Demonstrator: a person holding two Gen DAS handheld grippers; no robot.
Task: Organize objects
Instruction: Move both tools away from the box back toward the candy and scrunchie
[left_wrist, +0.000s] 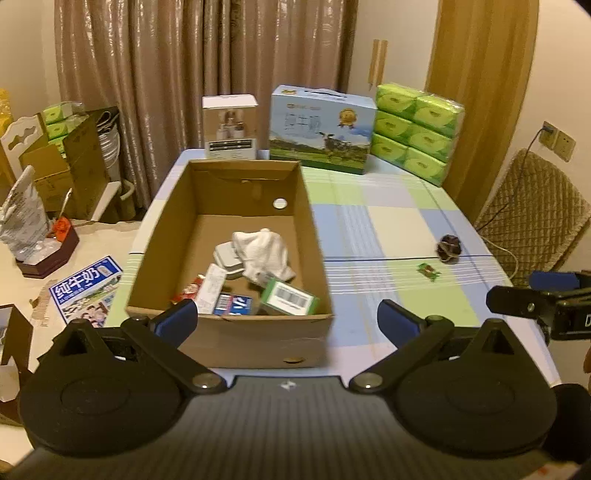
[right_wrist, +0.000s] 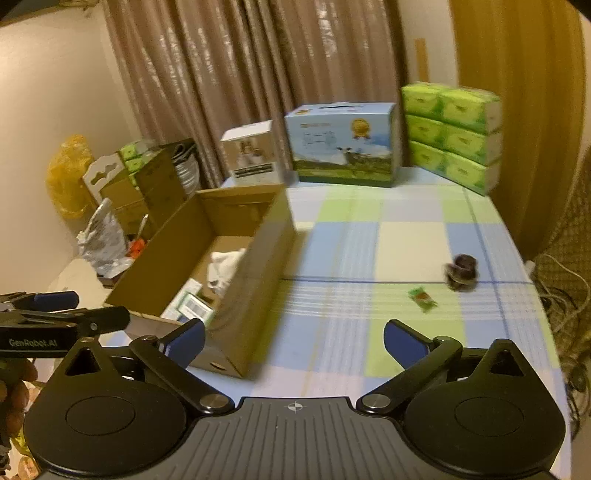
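Left wrist view: the cardboard box (left_wrist: 229, 254) is seen from above, with a white cloth (left_wrist: 264, 253), a green carton (left_wrist: 290, 297) and small packets inside; from the right wrist these are half hidden by its wall. Both the left gripper (left_wrist: 288, 321) and right gripper (right_wrist: 293, 339) are held spread apart, empty, above the table (right_wrist: 406, 240). A dark small object (right_wrist: 461, 271) and a green candy (right_wrist: 423, 299) lie on the cloth, apart from the box.

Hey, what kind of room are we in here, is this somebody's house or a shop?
Most likely a home, probably a dining area. A table with a checked cloth stands before long curtains, with a milk carton and tissue packs stacked at its far edge and a padded chair beside it.
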